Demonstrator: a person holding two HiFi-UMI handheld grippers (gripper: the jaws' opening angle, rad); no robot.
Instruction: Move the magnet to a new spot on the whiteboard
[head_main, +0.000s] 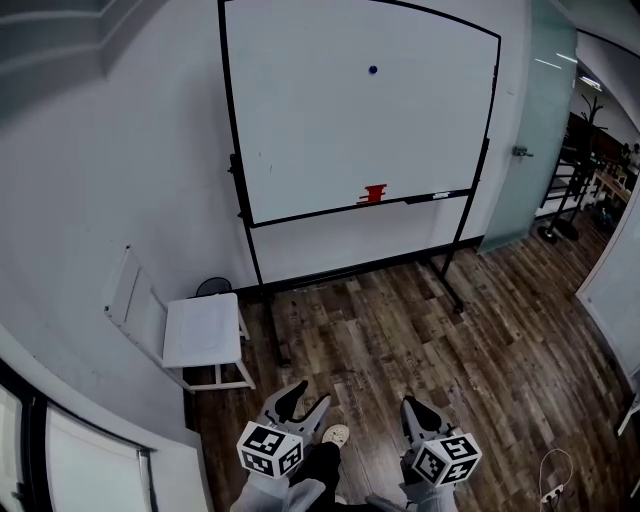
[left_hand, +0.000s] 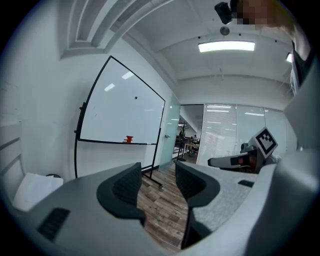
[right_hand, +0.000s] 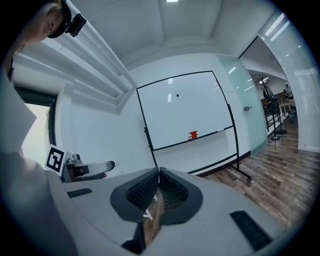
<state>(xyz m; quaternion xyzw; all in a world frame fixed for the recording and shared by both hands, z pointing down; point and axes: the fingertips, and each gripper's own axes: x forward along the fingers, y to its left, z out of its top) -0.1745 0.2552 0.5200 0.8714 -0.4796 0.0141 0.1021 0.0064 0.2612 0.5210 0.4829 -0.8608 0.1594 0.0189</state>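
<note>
Dark magnet (head_main: 373, 70) sits high on whiteboard (head_main: 300, 130), well apart from both grippers. Left gripper (head_main: 305, 401) jaws apart, empty, probably preset for the grab; right gripper (head_main: 411, 406) jaws together, empty, looks idle

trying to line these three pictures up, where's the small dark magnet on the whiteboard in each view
Head view: the magnet sits high on the whiteboard, near its middle.
Left gripper view: it is a tiny dot, high on the board and right of centre.
Right gripper view: it is a dot, high and slightly left of centre.
Shared landmark: the red object on the board's bottom ledge.
</note>
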